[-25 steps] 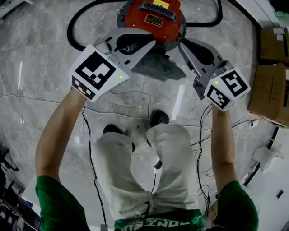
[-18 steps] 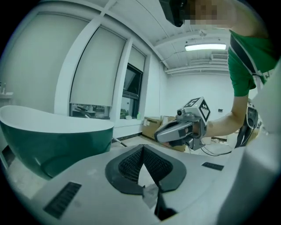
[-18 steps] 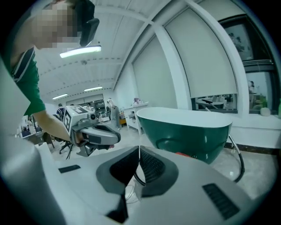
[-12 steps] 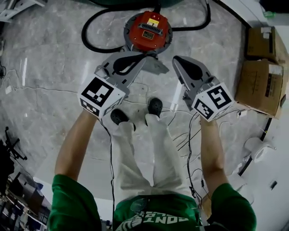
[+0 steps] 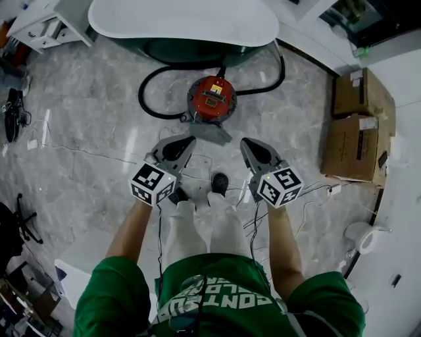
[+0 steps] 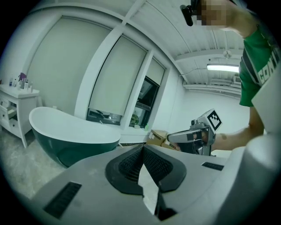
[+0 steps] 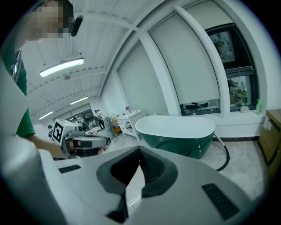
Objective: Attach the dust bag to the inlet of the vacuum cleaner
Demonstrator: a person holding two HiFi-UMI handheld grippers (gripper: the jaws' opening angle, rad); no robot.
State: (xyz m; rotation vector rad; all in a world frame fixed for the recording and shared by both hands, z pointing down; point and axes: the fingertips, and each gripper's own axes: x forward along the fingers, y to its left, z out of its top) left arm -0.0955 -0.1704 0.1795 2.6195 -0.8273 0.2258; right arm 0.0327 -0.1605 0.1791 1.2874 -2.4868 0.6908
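Grippers, 2: left gripper (image 5: 190, 139), right gripper (image 5: 245, 142), jaws together, empty; we judge them idle, clear of work. Dust bag (image 5: 212, 133) at 6 o'clock of vacuum cleaner (image 5: 212, 99).

One vacuum cleaner (image 5: 212, 99), one bathtub (image 5: 184, 20), two boxes (image 5: 360, 92) (image 5: 352, 148)

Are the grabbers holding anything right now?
No, nothing is held. The left hand-held gripper and the right hand-held gripper are both shut and empty. The dust bag lies by the vacuum cleaner.

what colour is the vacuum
Red-orange body, with a yellow label on top. The vacuum shows best in the head view.
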